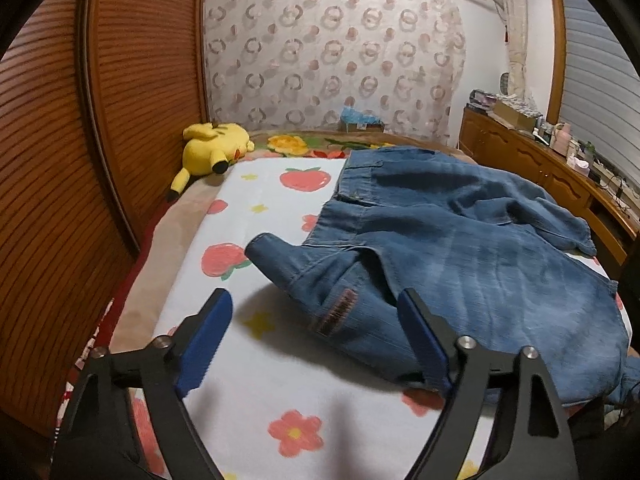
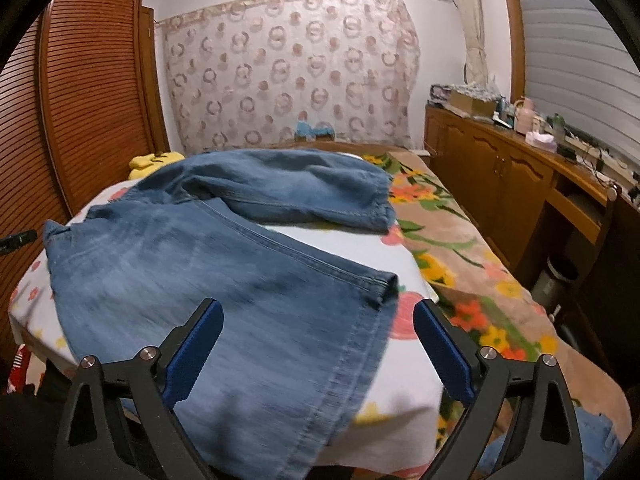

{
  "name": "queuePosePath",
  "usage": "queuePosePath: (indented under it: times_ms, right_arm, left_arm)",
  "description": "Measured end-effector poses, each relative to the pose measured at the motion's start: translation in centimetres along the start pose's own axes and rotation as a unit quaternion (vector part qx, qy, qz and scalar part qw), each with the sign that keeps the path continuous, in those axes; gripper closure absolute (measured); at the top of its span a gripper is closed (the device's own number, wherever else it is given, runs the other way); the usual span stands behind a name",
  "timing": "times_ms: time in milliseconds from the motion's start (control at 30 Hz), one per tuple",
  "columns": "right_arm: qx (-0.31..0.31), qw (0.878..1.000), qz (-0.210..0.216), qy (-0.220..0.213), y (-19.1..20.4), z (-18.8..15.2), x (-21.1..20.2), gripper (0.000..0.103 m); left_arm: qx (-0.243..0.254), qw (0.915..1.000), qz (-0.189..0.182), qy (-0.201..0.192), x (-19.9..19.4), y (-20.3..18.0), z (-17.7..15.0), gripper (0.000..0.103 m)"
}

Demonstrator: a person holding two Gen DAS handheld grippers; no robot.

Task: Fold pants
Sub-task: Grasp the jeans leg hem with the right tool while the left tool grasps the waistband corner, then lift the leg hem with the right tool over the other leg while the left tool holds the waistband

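Blue denim pants [image 1: 460, 256] lie spread on a white sheet with strawberry and flower prints [image 1: 256, 368]. In the left wrist view the waistband runs at the left and a corner of it is turned up. My left gripper [image 1: 316, 308] is open and empty, just above the waist end near a brown label. In the right wrist view the pants [image 2: 208, 264] have two legs lying apart, the far one crumpled. My right gripper [image 2: 318, 314] is open and empty above the near leg's hem.
A yellow plush toy [image 1: 212, 148] lies at the bed's far left corner. A slatted wooden wardrobe [image 1: 80, 140] stands along the left. A wooden sideboard [image 2: 520, 176] with clutter stands along the right. A floral blanket [image 2: 460, 248] covers the bed's right side.
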State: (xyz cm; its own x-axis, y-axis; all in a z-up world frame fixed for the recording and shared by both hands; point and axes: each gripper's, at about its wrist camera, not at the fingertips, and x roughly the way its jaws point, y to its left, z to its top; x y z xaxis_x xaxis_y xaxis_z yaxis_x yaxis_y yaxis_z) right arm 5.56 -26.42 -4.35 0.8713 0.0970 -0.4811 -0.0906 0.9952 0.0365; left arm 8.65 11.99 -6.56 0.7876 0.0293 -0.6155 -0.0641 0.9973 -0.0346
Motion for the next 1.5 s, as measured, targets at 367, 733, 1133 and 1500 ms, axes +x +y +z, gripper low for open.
queuePosePath:
  times_ms: [367,733,1133,1500]
  right_arm:
    - [0.015,0.999,0.017,0.038,-1.1,0.4,0.6,0.02]
    - [0.019,0.997,0.046,0.061,-2.1,1.1,1.7,0.046]
    - [0.006,0.996,0.057,0.073,-3.1,1.5,2.4,0.093]
    - [-0.005,0.998,0.062,0.033,-3.1,3.6,0.9,0.1]
  left_arm:
    - [-0.029,0.998,-0.009,0.055,4.7,1.4,-0.1,0.043]
    - [-0.048,0.9949,-0.029,0.084,6.1,2.0,0.0,0.057]
    - [-0.036,0.9965,-0.043,0.062,4.2,1.3,0.6,0.091]
    - [-0.038,0.9963,-0.075,-0.014,-3.8,1.1,3.7,0.093]
